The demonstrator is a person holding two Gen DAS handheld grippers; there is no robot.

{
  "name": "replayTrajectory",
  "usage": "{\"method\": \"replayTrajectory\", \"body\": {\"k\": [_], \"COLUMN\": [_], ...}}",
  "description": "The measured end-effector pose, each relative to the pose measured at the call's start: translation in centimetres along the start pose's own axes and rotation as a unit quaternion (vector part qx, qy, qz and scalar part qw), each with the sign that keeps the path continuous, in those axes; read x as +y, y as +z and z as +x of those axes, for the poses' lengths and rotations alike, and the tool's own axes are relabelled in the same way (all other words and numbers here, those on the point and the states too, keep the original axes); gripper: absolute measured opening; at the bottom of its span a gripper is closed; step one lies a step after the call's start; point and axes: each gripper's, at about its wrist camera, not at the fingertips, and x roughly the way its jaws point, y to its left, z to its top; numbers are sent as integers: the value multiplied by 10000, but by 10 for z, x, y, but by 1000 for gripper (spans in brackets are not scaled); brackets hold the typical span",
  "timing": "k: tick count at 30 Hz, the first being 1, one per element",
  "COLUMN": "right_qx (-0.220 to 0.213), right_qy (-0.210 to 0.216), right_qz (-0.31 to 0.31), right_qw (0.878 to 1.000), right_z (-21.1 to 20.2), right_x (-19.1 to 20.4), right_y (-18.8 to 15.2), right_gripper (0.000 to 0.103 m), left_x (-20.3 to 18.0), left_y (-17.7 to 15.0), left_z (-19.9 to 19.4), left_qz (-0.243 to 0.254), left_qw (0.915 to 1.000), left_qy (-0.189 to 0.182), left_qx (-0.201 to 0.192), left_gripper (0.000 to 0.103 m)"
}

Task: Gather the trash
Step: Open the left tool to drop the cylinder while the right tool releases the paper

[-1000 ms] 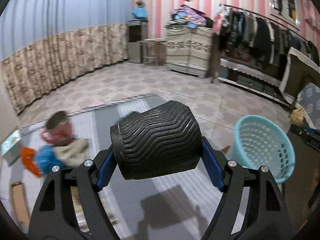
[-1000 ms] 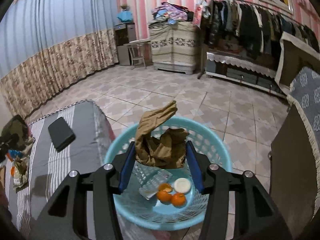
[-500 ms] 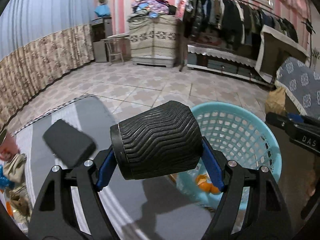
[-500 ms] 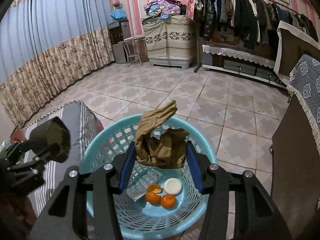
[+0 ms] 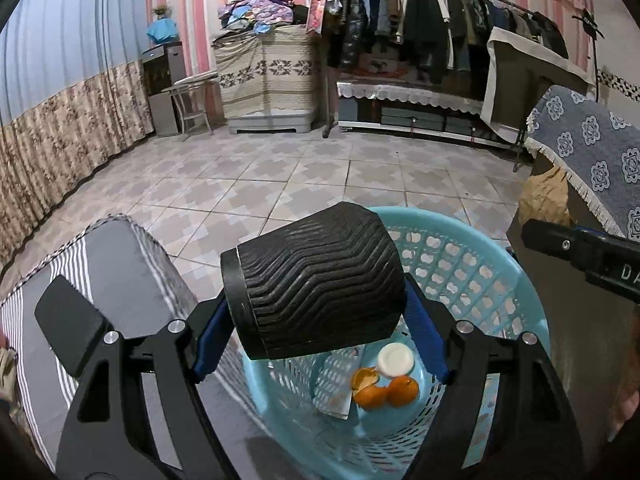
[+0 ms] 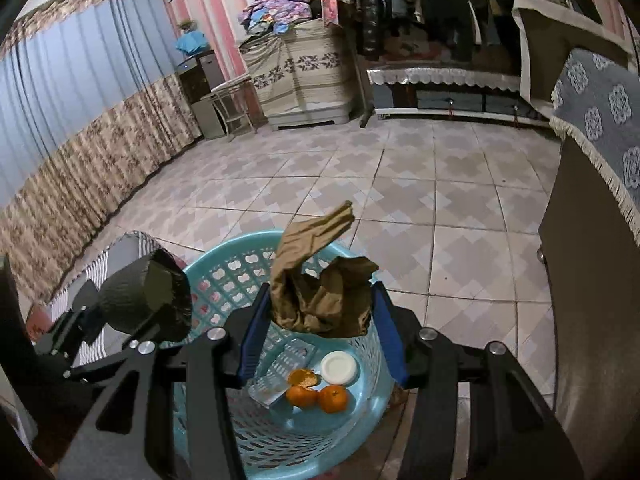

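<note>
1. Patterned floor tiles (image 6: 400, 184) run back to a pink-striped wall with a loaded clothes rack (image 5: 440, 12) at 12 to 1 o'clock and a floral curtain (image 6: 88, 160) along the left.
2. Nearest the cameras, a light-blue perforated laundry basket (image 5: 460, 264) stands on the floor, hard against a grey striped cushion (image 5: 132, 256) at its 9 o'clock.
3. The left gripper (image 5: 316, 320) is clamped on a black ribbed paper cup (image 5: 316, 280), blue pads pressing its two sides.
4. The cup lies on its side, its long axis running roughly 9 to 3 o'clock in the left wrist view, one end at 9 o'clock and tipped slightly down; in the right wrist view its dark open mouth (image 6: 160, 284) faces the camera.
5. It hangs above the basket's left rim, not inside it.
6. The right gripper (image 6: 320, 320) pinches a crumpled brown paper bag (image 6: 320, 292) between its pads, directly over the basket, with one twisted corner sticking up toward 12 o'clock.
7. On the basket floor lie two mandarins (image 6: 318, 396), a piece of orange peel (image 6: 304, 378), a white round lid (image 6: 339, 367) and a clear plastic tray (image 6: 280, 372).
8. A black flat case (image 5: 70, 322) rests on the cushion at 8 o'clock of the cup.
9. A dark cabinet draped with a blue fringed cloth (image 5: 592, 152) stands at 3 o'clock.
</note>
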Motion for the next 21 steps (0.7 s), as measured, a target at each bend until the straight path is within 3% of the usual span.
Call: {"method": "replayTrajectory", "body": {"k": [2,4,5,21], "right_qx": [-2,-1,-7,122], "right_qy": [-22,8,19,21], "right_qz": [-20,-6,-18,-371], "right_qw": [10000,10000,10000,9992], "right_z": [1,1,1,18], "right_x": [1,1,0,29], "right_y": [0,0,0,-7], "right_gripper": [50,50,50,50], "left_x": [-3,-4,-3,84], "left_y": [2,3,5,-1], "left_z": [0,-2,-5,-60], "left_qz": [53,95,77,-733], "left_qw": [10000,9999,9998,9933], "left_qy": [9,121,184,819], "left_qx": [1,-39,-98,-351], "left_gripper": [77,91,93,97]}}
